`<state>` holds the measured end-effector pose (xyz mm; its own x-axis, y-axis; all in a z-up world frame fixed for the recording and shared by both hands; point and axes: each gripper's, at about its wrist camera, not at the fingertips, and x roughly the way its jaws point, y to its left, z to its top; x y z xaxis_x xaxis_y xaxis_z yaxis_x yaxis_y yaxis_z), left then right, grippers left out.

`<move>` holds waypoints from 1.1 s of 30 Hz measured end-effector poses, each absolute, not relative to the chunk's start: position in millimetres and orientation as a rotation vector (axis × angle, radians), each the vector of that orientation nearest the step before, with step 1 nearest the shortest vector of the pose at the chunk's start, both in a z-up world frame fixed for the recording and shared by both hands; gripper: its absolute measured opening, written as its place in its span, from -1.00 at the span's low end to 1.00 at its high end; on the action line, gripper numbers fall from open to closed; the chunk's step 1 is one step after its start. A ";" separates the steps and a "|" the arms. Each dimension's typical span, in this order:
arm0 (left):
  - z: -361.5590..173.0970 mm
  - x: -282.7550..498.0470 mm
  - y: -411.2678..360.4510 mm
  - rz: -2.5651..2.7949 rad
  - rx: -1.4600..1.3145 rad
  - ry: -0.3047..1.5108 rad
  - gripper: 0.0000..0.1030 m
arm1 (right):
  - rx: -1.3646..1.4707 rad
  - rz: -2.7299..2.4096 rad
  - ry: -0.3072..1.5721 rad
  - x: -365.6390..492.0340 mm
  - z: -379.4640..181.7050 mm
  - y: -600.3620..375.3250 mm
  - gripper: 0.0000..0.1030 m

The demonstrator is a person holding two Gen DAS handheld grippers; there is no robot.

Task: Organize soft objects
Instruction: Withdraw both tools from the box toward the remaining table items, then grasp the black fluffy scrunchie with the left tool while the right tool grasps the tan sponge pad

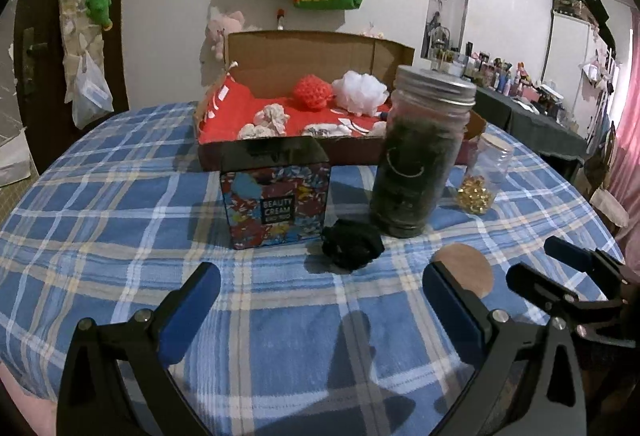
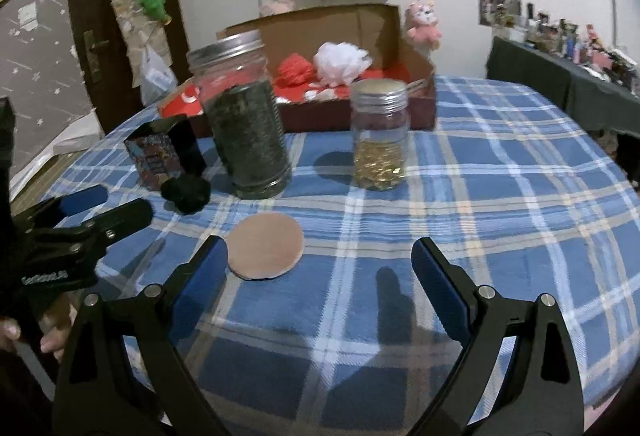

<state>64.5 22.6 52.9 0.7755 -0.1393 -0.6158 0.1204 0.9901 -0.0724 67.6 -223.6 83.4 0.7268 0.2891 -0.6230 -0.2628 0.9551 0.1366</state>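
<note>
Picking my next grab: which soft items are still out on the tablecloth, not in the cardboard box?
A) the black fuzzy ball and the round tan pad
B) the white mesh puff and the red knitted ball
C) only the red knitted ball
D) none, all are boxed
A: the black fuzzy ball and the round tan pad lie on the tablecloth in front of the jars, outside the cardboard box.

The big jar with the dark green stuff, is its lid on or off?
On. The big jar stands upright on the checked tablecloth, and its silver screw lid sits across the top.
</note>
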 end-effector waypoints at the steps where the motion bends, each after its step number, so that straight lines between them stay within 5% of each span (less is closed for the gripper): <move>1: 52.0 68.0 22.0 -0.141 -0.026 0.677 0.99 | 0.037 0.317 0.700 69.5 82.8 -222.4 0.83; 9: 43.4 96.7 11.6 -0.175 -0.008 0.752 0.50 | -0.051 0.423 0.761 88.3 72.3 -199.0 0.78; 13: 38.9 106.1 5.6 -0.196 0.000 0.776 0.15 | -0.073 0.453 0.787 93.2 66.2 -190.8 0.16; 14: 38.0 108.1 3.2 -0.208 -0.001 0.783 -0.08 | -0.083 0.462 0.778 92.0 66.0 -188.6 0.09; 15: 36.8 109.4 1.8 -0.232 -0.007 0.792 -0.32 | -0.091 0.479 0.771 90.7 66.3 -186.1 -0.19; 19: 37.8 106.9 -1.3 -0.257 0.000 0.784 -0.37 | -0.065 0.543 0.775 86.9 66.2 -183.9 -0.67; 33: 56.3 92.7 -0.1 -0.289 0.011 0.738 -0.37 | 0.005 0.498 0.714 88.1 90.0 -200.0 -0.70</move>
